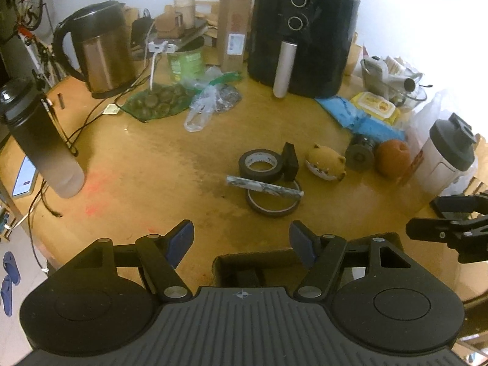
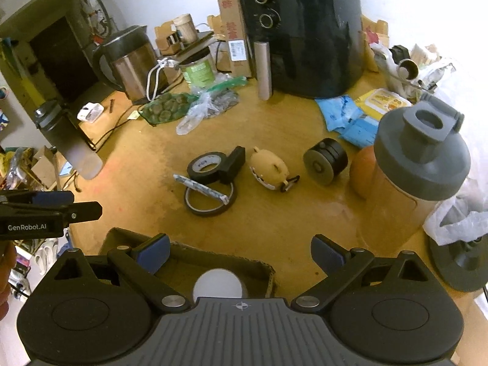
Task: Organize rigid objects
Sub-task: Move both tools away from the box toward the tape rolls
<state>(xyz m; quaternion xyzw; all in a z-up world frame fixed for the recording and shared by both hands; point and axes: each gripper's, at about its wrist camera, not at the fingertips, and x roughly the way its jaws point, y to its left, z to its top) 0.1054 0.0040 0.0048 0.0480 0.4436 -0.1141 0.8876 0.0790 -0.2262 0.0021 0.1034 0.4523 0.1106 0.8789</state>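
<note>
Cardboard box [image 2: 213, 262] sits at the near edge of the wooden table [image 1: 152, 183], open on top, with a white round thing [image 2: 218, 285] inside it. Both grippers hang over this edge: the left gripper [image 1: 241, 241] has its blue pads spread apart with nothing between them, and the right gripper [image 2: 241, 248] is spread the same way, also empty.

Beyond the box, a stretch of bare table is free up to the middle. There lies a thin tape ring [image 1: 273, 202] flat, and a patterned stick [image 1: 264, 185] rests across it, its long axis running from left to right, a little tilted. Just behind, a thick black tape roll [image 1: 262, 164] leans on a small black block [image 1: 289, 160]. To the right follow a beige bear toy [image 1: 324, 161], a dark wheel [image 1: 360, 152] on its side, an orange fruit [image 1: 392, 154] and a shaker bottle [image 1: 448, 155] near the right edge.

At the far edge stand a kettle [image 1: 100, 52] and a black air fryer [image 1: 302, 36].
</note>
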